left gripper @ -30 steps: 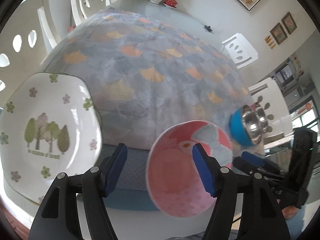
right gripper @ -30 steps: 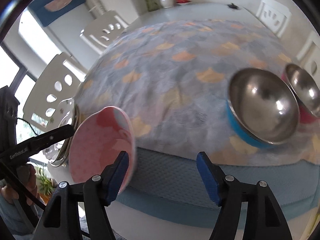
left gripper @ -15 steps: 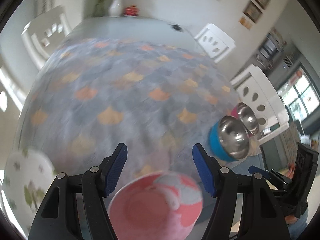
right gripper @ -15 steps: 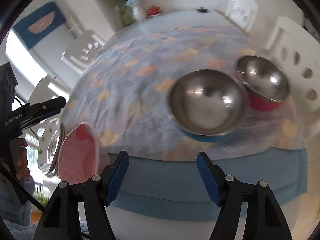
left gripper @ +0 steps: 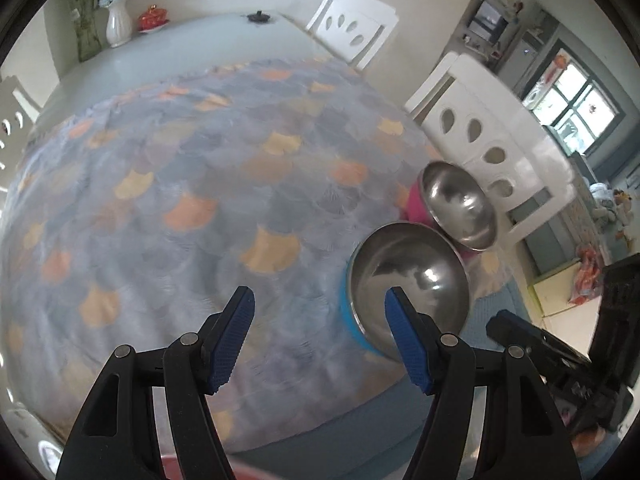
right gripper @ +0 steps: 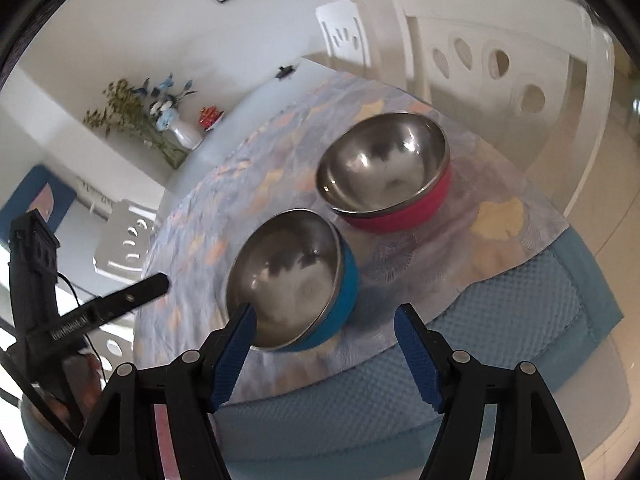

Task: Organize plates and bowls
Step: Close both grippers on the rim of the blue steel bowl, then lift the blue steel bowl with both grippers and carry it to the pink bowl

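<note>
Left tongs: your left gripper (left gripper: 318, 334) is released, jaws apart and nothing between the blue pads; it hangs over the patterned cloth (left gripper: 168, 200).
Right tongs: your right gripper (right gripper: 326, 354) is also released and holds nothing, its jaws parted above the near edge of the table; the blue quilted mat (right gripper: 472, 356) lies under them.
Blue bowl: the steel bowl with the blue outside (right gripper: 296, 276) sits on the cloth just beyond your right gripper's left pad.
Pink bowl: the steel bowl with the pink outside (right gripper: 384, 168) stands farther and to the right, just beside the blue one.
Far end: a white vase of flowers (right gripper: 186, 136) is at the table's far side, with white chairs (right gripper: 500, 64) around.
</note>
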Demonstrator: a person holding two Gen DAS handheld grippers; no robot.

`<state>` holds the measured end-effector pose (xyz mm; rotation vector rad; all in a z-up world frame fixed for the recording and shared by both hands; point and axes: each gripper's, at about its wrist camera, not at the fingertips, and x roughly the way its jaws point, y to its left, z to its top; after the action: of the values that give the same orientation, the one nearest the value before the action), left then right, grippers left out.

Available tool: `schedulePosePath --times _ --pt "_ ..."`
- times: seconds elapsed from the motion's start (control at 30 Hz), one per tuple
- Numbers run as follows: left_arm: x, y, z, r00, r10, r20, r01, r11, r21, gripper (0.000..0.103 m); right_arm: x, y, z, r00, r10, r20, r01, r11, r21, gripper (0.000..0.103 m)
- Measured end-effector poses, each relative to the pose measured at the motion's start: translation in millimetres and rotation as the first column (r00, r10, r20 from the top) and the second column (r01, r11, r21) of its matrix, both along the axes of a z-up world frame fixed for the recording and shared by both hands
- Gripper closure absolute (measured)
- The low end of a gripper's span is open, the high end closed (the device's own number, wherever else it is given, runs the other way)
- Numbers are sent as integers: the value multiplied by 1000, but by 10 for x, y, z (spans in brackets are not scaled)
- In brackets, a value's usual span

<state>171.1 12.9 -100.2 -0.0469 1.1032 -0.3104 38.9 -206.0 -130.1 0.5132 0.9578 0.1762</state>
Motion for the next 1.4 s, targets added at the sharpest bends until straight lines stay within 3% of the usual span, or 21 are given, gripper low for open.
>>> schedulePosePath --times 0.1,0.2,0.37,0.43,0.5,0.57,0.7,0.77,0.87,1.0,1.4 --pt "15 -117 -195 999 6 -48 -6 1000 10 44 91 3 -101 999 11 -30 -9 999 35 34" --pt "38 -166 -351 993 5 -119 -11 998 -54 45 175 2 -181 999 6 -50 -4 999 49 34" --pt "64 -246 -449 992 -14 -126 11 1000 -27 46 306 -2 -332 995 5 -100 0 998 59 34" --pt "77 -248 -473 990 -16 -139 10 999 -38 57 339 2 -378 994 10 -112 -2 997 72 34" --pt "73 -240 -512 987 -9 -158 1 999 -51 75 370 9 -401 993 13 -116 -4 997 78 34" --pt "56 -261 -571 984 -20 -178 7 997 -71 79 394 29 -425 992 23 -120 -13 996 89 34" --pt "-7 -346 -598 988 -33 -153 28 999 -34 80 421 66 -452 992 21 -127 -13 998 68 41" --pt "-36 -384 -578 990 -50 -130 49 999 -15 80 433 94 -451 992 6 -127 -5 1000 8 51" --pt "-98 -418 -515 993 -75 -96 73 997 -26 80 422 135 -386 996 31 -85 -31 1000 -3 65" --pt "-187 -458 -435 993 -100 -62 99 995 -11 80 389 206 -297 998 38 -55 -44 994 -104 69" --pt "-467 -294 -234 997 -75 -25 73 995 -71 80 127 262 -9 996 78 53 -72 992 -108 70"
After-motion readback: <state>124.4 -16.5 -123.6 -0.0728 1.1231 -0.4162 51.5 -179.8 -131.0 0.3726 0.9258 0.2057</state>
